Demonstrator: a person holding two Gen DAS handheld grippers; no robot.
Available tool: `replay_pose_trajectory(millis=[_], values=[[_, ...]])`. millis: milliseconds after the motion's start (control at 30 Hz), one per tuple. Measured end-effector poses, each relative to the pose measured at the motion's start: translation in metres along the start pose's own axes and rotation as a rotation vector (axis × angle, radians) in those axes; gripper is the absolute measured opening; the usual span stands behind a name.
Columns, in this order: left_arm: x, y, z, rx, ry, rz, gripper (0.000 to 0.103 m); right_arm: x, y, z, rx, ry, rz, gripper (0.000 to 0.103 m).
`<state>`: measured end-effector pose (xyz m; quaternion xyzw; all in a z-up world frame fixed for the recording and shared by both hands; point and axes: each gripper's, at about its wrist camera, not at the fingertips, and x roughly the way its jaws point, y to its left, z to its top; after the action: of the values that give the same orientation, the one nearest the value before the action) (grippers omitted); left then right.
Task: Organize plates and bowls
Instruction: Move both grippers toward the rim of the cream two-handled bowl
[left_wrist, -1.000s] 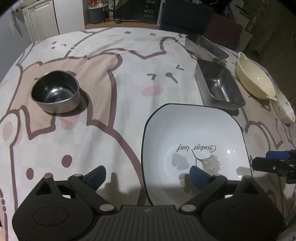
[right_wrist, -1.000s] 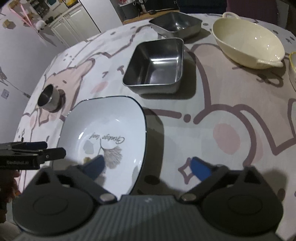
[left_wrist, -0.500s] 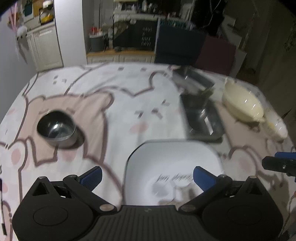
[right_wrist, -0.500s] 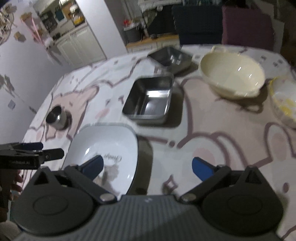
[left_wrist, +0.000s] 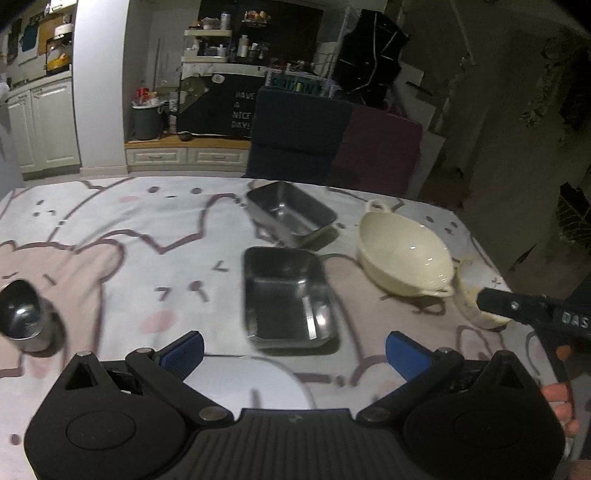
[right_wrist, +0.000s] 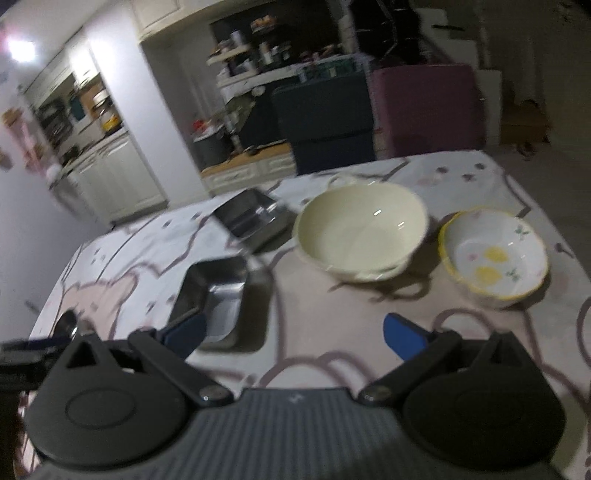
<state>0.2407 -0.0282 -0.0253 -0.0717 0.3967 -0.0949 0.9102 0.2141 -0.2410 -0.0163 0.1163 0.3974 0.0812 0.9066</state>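
Both claws are wide open and hold nothing: the left claw (left_wrist: 293, 350) hangs above the near steel tray (left_wrist: 286, 297), the right claw (right_wrist: 293, 332) above the tablecloth (right_wrist: 332, 332), facing the cream bowl (right_wrist: 360, 230). This bowl stands past the trays, with the small flowered bowl (right_wrist: 493, 253) just beside it. It looks like glazed ceramic, so probably heavy, slippery and fragile; the rim or a side handle is the best place to grip. It is wide, pale and glossy.

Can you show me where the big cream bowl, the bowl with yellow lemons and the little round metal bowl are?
cream bowl (right_wrist: 360, 230), right wrist view, inside bottom
lemon bowl (right_wrist: 493, 254), right wrist view, inside bottom
round metal bowl (left_wrist: 20, 314), left wrist view, inside
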Motion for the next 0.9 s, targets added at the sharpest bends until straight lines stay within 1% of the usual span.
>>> replay_pose_trajectory(millis=[100, 167, 200, 233, 300, 400, 433, 467, 500, 533, 567, 600, 667, 733, 833, 900], values=[[0.012, -0.016, 0.010, -0.013, 0.013, -0.049, 0.103, 0.006, -0.020, 0.012, 0.010, -0.032, -0.017, 0.103], [0.021, -0.027, 0.018, -0.006, 0.010, -0.063, 0.100, 0.011, -0.029, 0.019, 0.001, -0.052, -0.022, 0.103], [0.026, -0.032, 0.023, -0.009, 0.003, -0.068, 0.097, 0.014, -0.035, 0.024, -0.006, -0.065, -0.028, 0.103], [0.031, -0.036, 0.028, -0.022, -0.003, -0.076, 0.093, 0.017, -0.039, 0.028, -0.011, -0.074, -0.035, 0.103], [0.043, -0.042, 0.039, -0.070, -0.012, -0.107, 0.090, 0.027, -0.050, 0.042, 0.000, -0.069, -0.038, 0.103], [0.066, -0.046, 0.054, -0.149, -0.016, -0.148, 0.081, 0.042, -0.069, 0.063, 0.070, -0.066, 0.006, 0.099], [0.075, -0.047, 0.058, -0.168, -0.013, -0.153, 0.078, 0.046, -0.073, 0.069, 0.086, -0.069, 0.011, 0.093], [0.083, -0.047, 0.061, -0.187, -0.010, -0.158, 0.076, 0.052, -0.078, 0.075, 0.096, -0.071, 0.015, 0.085], [0.094, -0.047, 0.064, -0.207, -0.007, -0.165, 0.072, 0.059, -0.082, 0.081, 0.104, -0.070, 0.011, 0.081], [0.102, -0.046, 0.066, -0.223, -0.004, -0.172, 0.067, 0.067, -0.087, 0.089, 0.112, -0.064, 0.001, 0.074], [0.112, -0.045, 0.068, -0.240, 0.003, -0.179, 0.064, 0.075, -0.091, 0.093, 0.120, -0.058, -0.012, 0.068], [0.121, -0.044, 0.069, -0.252, 0.014, -0.185, 0.060, 0.084, -0.095, 0.097, 0.125, -0.053, -0.022, 0.065], [0.138, -0.043, 0.073, -0.252, 0.033, -0.183, 0.057, 0.103, -0.105, 0.103, 0.127, -0.033, -0.039, 0.054], [0.153, -0.042, 0.076, -0.243, 0.039, -0.172, 0.053, 0.119, -0.115, 0.106, 0.131, -0.010, -0.065, 0.052], [0.174, -0.038, 0.079, -0.239, 0.058, -0.180, 0.049, 0.142, -0.125, 0.109, 0.147, 0.012, -0.083, 0.044], [0.186, -0.037, 0.081, -0.241, 0.068, -0.188, 0.047, 0.155, -0.131, 0.110, 0.150, 0.020, -0.095, 0.044]])
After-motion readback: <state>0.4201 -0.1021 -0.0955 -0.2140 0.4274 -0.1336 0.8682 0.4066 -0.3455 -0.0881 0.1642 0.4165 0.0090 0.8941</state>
